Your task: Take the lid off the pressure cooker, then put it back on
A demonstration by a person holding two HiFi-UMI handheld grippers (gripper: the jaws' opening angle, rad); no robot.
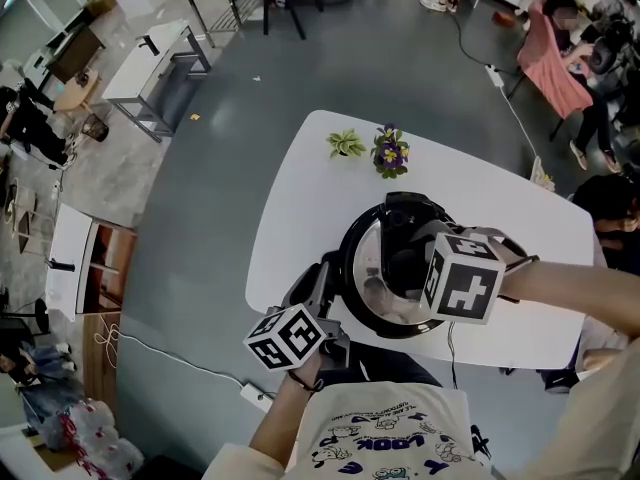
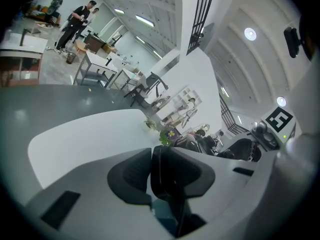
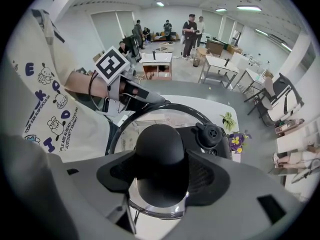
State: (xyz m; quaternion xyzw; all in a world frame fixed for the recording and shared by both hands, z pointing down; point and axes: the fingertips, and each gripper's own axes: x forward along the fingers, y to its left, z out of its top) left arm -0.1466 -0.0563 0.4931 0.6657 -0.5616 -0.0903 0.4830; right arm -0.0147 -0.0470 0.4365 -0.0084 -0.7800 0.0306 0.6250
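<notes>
The pressure cooker (image 1: 352, 258) stands on the white table (image 1: 300, 198), close to its near edge. Its glass lid (image 3: 155, 118) has a black rim, a black round knob (image 3: 160, 149) and a black valve (image 3: 209, 134). My right gripper (image 1: 405, 268) points steeply down, and in its own view the right gripper (image 3: 160, 176) is shut on the knob from both sides. My left gripper (image 1: 322, 293) reaches in from the near left; the left gripper (image 2: 152, 176) is shut on the cooker's black side handle (image 2: 170, 176). Whether the lid is seated I cannot tell.
A small green plant (image 1: 346, 144) and a pot of purple flowers (image 1: 390, 153) stand at the table's far edge. A cable and power strip (image 1: 255, 396) lie on the floor at the near left. Desks, chairs and people fill the room beyond.
</notes>
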